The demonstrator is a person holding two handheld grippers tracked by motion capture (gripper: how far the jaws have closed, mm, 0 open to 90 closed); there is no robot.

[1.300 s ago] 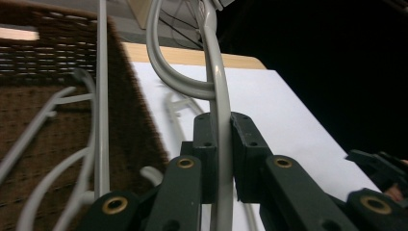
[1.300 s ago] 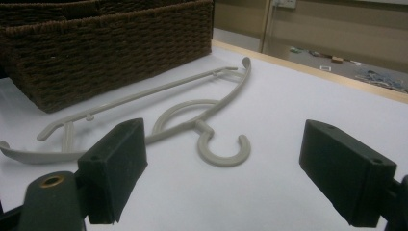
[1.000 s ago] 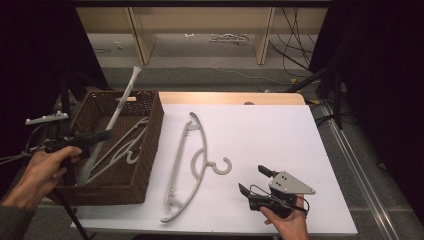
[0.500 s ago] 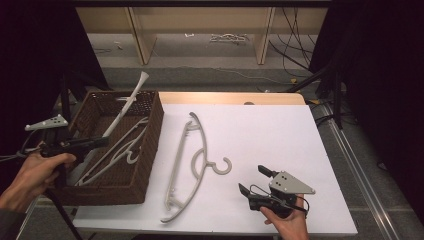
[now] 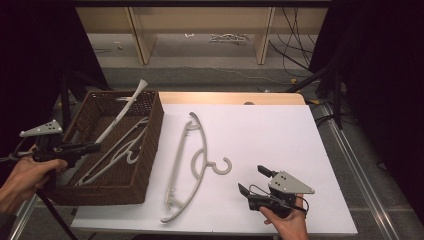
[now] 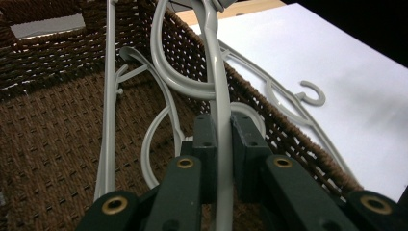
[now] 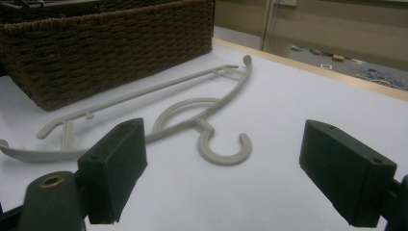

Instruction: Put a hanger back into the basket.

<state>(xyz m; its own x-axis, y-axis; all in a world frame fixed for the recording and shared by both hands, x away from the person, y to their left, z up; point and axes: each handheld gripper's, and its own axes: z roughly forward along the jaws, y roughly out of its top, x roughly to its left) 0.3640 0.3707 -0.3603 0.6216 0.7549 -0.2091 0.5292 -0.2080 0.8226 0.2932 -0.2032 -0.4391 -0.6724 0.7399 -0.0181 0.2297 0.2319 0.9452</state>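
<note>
A brown wicker basket (image 5: pixel 152 125) stands on the left of the white table. My left gripper (image 5: pixel 95 147) reaches in over its left rim, shut on the thin bar of a grey plastic hanger (image 5: pixel 125 107). That hanger slants up and pokes out over the basket's back rim. In the left gripper view the bar (image 6: pixel 216 86) runs straight between the two pads (image 6: pixel 204 139). Other grey hangers (image 5: pixel 122 150) lie on the basket floor. Another hanger (image 5: pixel 192 160) lies flat mid-table, hook to the right. My right gripper (image 5: pixel 252 179) rests open near the front edge, its jaws (image 7: pixel 231 163) facing that hanger's hook (image 7: pixel 226 149).
The basket wall (image 7: pixel 110 53) is close to the left of the flat hanger. Bare white table (image 5: pixel 280 130) stretches to the right and back. Beyond the table's far edge are wooden shelf legs (image 5: pixel 142 35) and cables on the floor.
My left gripper has drawn left and down with the hanger, so the hanger's upper end has sunk lower over the basket's back rim. The right gripper has stayed put.
</note>
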